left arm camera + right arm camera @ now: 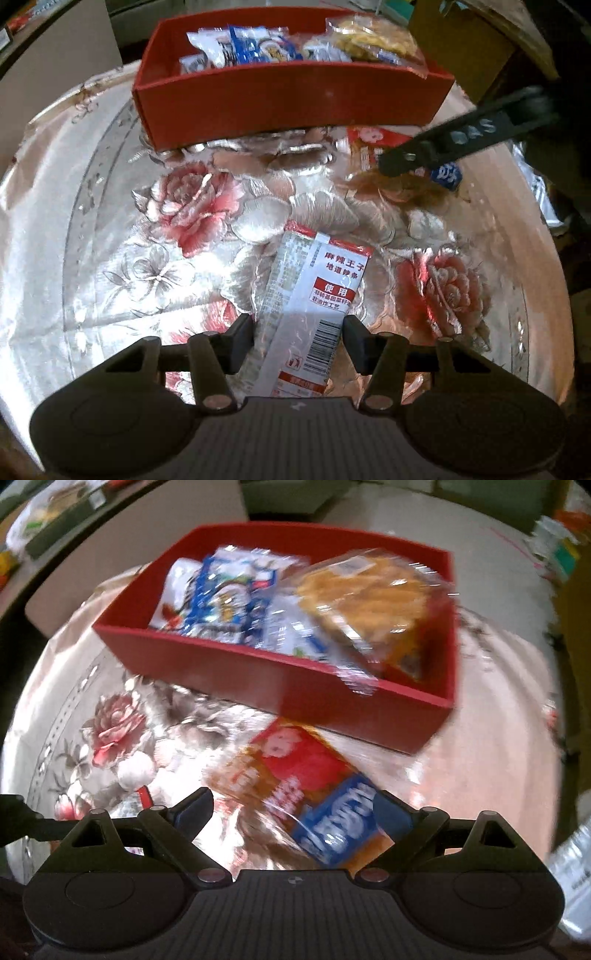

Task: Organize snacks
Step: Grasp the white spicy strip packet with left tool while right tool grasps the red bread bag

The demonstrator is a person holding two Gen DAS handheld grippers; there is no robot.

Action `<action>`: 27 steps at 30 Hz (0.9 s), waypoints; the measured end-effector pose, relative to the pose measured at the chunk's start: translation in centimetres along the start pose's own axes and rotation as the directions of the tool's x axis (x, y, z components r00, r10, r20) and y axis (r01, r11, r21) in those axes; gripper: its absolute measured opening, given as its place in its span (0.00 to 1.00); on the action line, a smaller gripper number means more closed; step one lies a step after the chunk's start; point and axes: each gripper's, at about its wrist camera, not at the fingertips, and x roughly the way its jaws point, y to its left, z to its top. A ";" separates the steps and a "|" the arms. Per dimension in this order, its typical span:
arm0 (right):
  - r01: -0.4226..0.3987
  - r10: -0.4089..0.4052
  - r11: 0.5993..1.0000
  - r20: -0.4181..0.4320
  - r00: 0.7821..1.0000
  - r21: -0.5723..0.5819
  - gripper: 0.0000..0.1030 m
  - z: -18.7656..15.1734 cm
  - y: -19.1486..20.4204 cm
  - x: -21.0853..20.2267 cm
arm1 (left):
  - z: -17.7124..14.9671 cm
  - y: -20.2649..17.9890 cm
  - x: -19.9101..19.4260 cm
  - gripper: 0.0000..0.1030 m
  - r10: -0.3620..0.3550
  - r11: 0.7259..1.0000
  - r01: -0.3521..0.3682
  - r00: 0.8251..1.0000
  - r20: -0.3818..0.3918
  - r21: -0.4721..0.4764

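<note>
A red box [288,99] at the table's far side holds several snack packets, blue-white ones and a clear bag of yellow crisps [373,38]. My left gripper [299,341] is open, its jaws on either side of a white and red packet [314,295] lying flat on the cloth. My right gripper [293,812] is open around a red, orange and blue packet [306,794] lying in front of the box [280,686]. The right gripper's finger [443,144] shows in the left wrist view over that packet [373,142].
The round table is covered with a shiny floral cloth [147,229]. A cardboard box [476,40] stands at the far right. More packets lie at the right edge [572,867]. Shelves with goods are at the far left [44,520].
</note>
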 end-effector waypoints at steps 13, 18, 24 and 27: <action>-0.001 0.004 1.000 -0.103 0.995 0.029 1.00 -3.6 1.9 1.0 | 0.0 0.6 0.6 0.53 0.005 1.000 -0.005 1.000 -0.022 0.007; 0.011 -0.008 0.998 -0.048 0.999 0.054 0.96 -5.1 2.3 -1.2 | 0.0 1.3 0.3 0.53 0.012 0.999 -0.012 1.000 -0.014 -0.030; 0.044 -0.043 0.994 -0.014 0.999 0.096 0.96 -3.3 2.2 0.3 | 0.2 0.5 0.8 0.61 0.035 0.999 -0.035 0.999 0.014 0.016; 0.057 -0.054 0.996 -0.045 0.998 0.073 0.99 -2.7 2.6 2.3 | 0.5 0.0 1.3 0.70 0.045 0.998 -0.046 0.999 0.020 0.048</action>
